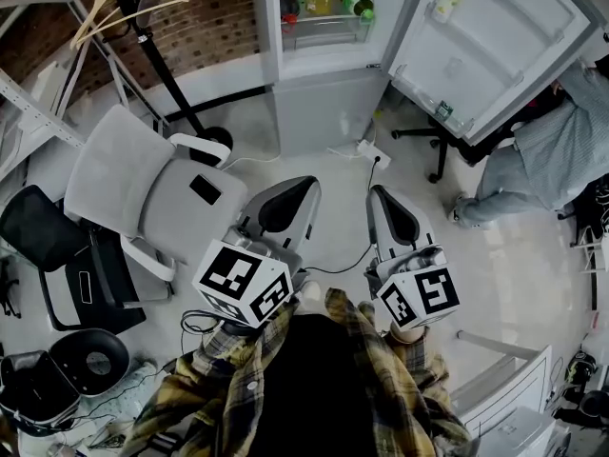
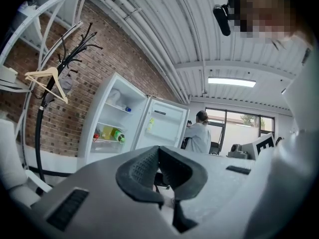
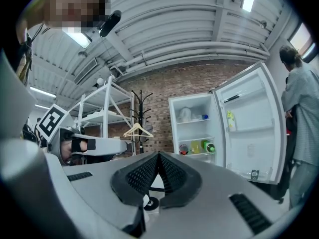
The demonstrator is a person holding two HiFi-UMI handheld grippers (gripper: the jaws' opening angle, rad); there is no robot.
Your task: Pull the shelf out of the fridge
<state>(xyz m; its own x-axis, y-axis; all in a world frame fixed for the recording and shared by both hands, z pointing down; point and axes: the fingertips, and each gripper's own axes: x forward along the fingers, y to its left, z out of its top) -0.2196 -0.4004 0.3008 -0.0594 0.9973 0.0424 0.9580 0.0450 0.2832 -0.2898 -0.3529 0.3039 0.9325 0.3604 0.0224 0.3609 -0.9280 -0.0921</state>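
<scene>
The white fridge (image 1: 319, 60) stands at the far side of the room with its door (image 1: 490, 41) swung open to the right. Its glass shelf (image 1: 324, 19) sits inside and carries a red can, a yellow item and a green bottle. In the gripper views the shelf (image 2: 106, 140) (image 3: 197, 154) shows small and far ahead. Both grippers are held close to the person's chest, well short of the fridge. My left gripper (image 1: 308, 185) (image 2: 159, 150) is shut with nothing in it. My right gripper (image 1: 377, 191) (image 3: 159, 156) is likewise shut and empty.
A grey office chair (image 1: 152, 188) stands to the left, and a black coat rack (image 1: 143, 27) with a wooden hanger (image 1: 124, 3) behind it. A person in a grey shirt (image 1: 557, 146) bends by the open door. A cable and power strip (image 1: 371, 155) lie on the floor before the fridge.
</scene>
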